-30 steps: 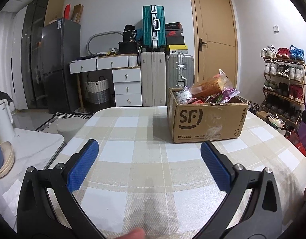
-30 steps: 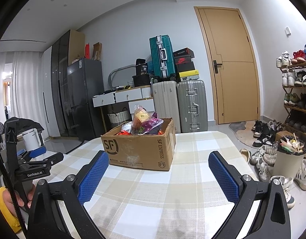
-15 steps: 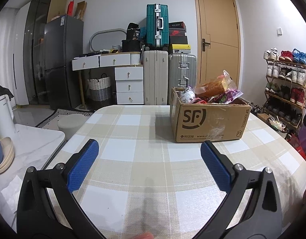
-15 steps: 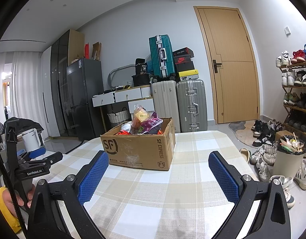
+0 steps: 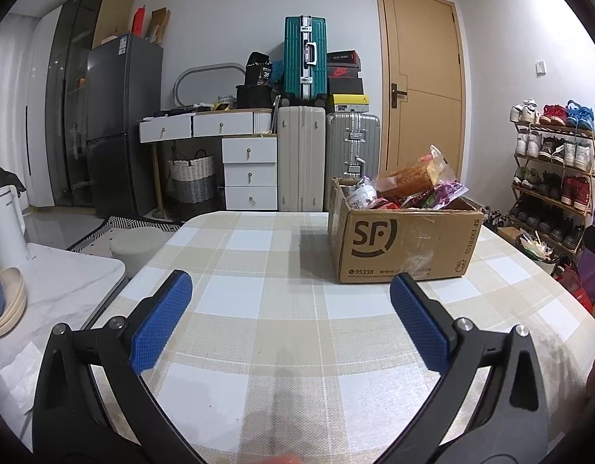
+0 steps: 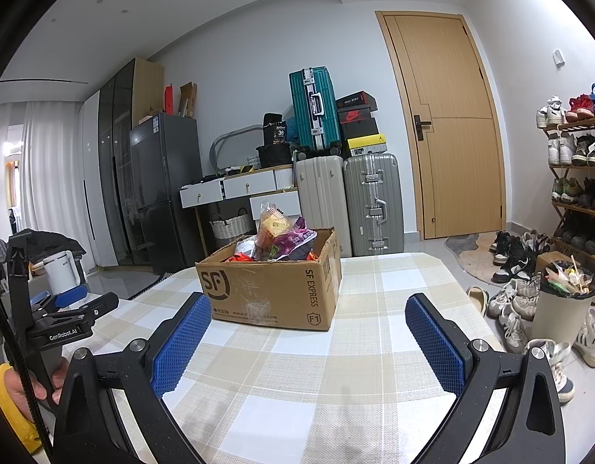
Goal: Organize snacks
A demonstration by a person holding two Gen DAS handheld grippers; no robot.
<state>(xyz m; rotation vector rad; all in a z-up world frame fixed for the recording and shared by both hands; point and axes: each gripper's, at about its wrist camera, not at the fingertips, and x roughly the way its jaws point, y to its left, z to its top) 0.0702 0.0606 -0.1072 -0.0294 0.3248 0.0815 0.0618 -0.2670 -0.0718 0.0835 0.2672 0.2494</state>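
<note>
Your left hand-held gripper (image 5: 289,319) and right hand-held gripper (image 6: 308,338) both gape wide above the checked table (image 5: 266,332), gripping nothing. The SF Express cardboard box (image 6: 270,290), stuffed with snack packets (image 6: 284,237), sits on the table ahead, untouched.

- A lived-in home is being shown — an entry and dining corner of a flat.
- A table (image 5: 282,332) is being covered by a checked cloth.
- Shoes are being kept on an open rack (image 5: 551,178) beside the wooden door (image 5: 421,116).
- Suitcases (image 6: 336,193) are being stacked against the wall — next to white drawers (image 5: 250,172) and a dark fridge (image 5: 119,123).
</note>
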